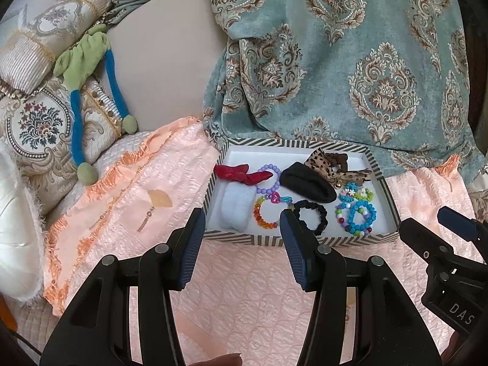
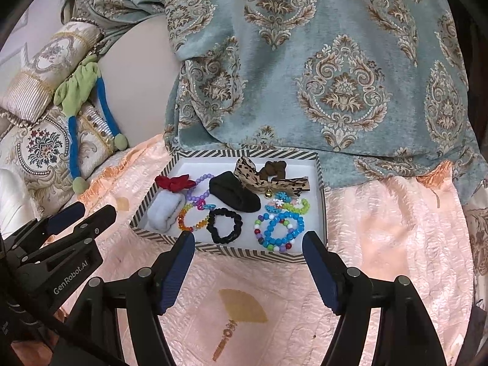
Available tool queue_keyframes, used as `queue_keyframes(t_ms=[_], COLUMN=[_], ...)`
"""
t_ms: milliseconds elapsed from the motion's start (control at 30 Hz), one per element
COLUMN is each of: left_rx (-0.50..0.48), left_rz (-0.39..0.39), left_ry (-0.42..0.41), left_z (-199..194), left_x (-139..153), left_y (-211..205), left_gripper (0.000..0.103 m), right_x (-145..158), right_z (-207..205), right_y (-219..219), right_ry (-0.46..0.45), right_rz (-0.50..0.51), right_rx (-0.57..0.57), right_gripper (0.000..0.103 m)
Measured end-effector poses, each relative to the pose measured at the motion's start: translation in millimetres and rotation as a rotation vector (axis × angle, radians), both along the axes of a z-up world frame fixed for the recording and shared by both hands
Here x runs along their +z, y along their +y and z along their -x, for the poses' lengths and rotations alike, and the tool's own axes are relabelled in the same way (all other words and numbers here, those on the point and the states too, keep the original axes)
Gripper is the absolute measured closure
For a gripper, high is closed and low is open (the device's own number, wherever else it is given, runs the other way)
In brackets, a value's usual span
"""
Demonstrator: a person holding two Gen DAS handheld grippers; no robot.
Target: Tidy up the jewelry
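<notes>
A: What sits in the shallow striped cardboard box, and where is that box?

B: It lies on the quilted peach bedspread, its long axis running from nine to three o'clock, backed at twelve o'clock by the teal damask curtain. Inside I count one red fabric bow and one pale blue fluffy scrunchie at nine o'clock, one lilac bead bracelet, one rainbow bead bracelet, one black ruffled scrunchie at six o'clock, one black folded fabric piece in the middle, and one leopard-print bow with one brown scrunchie at one o'clock.

A: And the blue beads?

B: One bright blue bead bracelet at four o'clock, overlapping a multicoloured one; I cannot separate the smaller beaded pieces above it.

A: The grippers?

B: The left gripper has its jaws apart with nothing between them, in front of the near wall at six o'clock. The right gripper has its jaws apart too, wider, also with nothing between them.

A: Does one view add anything?

B: The right wrist view shows a gold fan print on the bedspread between its jaws; the left wrist view shows a fingertip at its bottom edge. Each view catches the other gripper at its side.
</notes>
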State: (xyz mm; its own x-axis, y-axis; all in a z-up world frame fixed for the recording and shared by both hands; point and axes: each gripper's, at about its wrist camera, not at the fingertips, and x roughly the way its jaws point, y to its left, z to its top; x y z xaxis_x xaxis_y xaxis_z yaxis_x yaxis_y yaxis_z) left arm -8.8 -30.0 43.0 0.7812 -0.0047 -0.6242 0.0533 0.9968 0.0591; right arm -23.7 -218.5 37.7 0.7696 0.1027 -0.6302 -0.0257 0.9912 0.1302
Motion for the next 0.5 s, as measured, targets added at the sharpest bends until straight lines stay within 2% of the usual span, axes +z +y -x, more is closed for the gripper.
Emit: queue_keyframes(t_ms=[500], left_rx=[-0.004], left_rz=[-0.010], left_ry=[0.009], left_z=[-0.4], left_x=[-6.1], left_y=[-1.8], left_gripper=[0.052], right_x=[-6.3], right_z=[-2.5], right_y=[2.7], right_ry=[0.017], right_rz=[0.001], right_rx=[0.012], right_gripper=[0.032])
